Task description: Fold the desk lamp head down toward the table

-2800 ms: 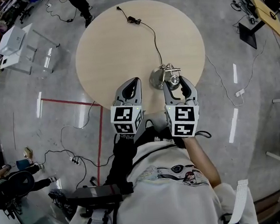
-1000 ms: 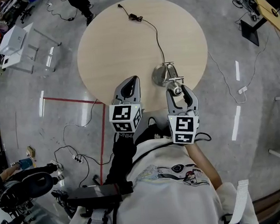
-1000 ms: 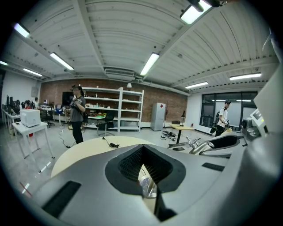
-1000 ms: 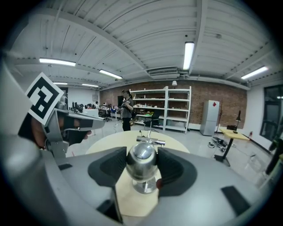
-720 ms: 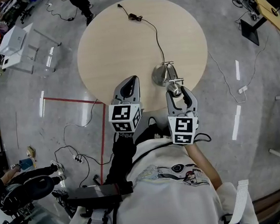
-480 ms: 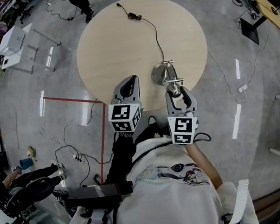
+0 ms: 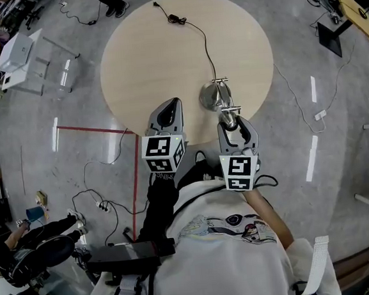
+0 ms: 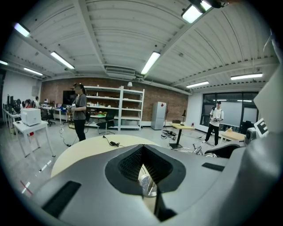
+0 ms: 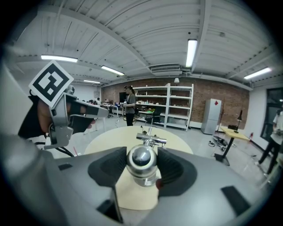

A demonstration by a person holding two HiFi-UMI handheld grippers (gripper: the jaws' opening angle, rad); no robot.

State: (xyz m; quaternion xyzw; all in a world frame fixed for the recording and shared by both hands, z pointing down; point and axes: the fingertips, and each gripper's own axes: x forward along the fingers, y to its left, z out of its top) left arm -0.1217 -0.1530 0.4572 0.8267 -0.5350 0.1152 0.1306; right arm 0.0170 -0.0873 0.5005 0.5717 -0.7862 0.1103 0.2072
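A chrome desk lamp stands on the round wooden table (image 7: pixel 151 56), its round base (image 7: pixel 209 97) near the front right edge. My right gripper (image 7: pixel 231 116) is shut on the shiny lamp head (image 7: pixel 230 112), just in front of the base. In the right gripper view the head (image 9: pixel 141 162) sits between both pads, with the arm joint (image 9: pixel 151 139) behind it. The black cord (image 7: pixel 195 32) runs across the table to its far edge. My left gripper (image 7: pixel 170 111) hovers left of the lamp, jaws together and holding nothing; it (image 8: pixel 143 170) points over the table (image 8: pixel 84 150).
One person stands beyond the table's far edge (image 8: pixel 80 111), and another is at the far right (image 8: pixel 216 120). A white cart (image 7: pixel 16 52) is far left. Red tape (image 7: pixel 93 129) and cables lie on the floor. Shelves (image 9: pixel 163 108) line the brick wall.
The right gripper has drawn the lamp head a little toward the table's near edge, away from the base. The left gripper has hardly moved.
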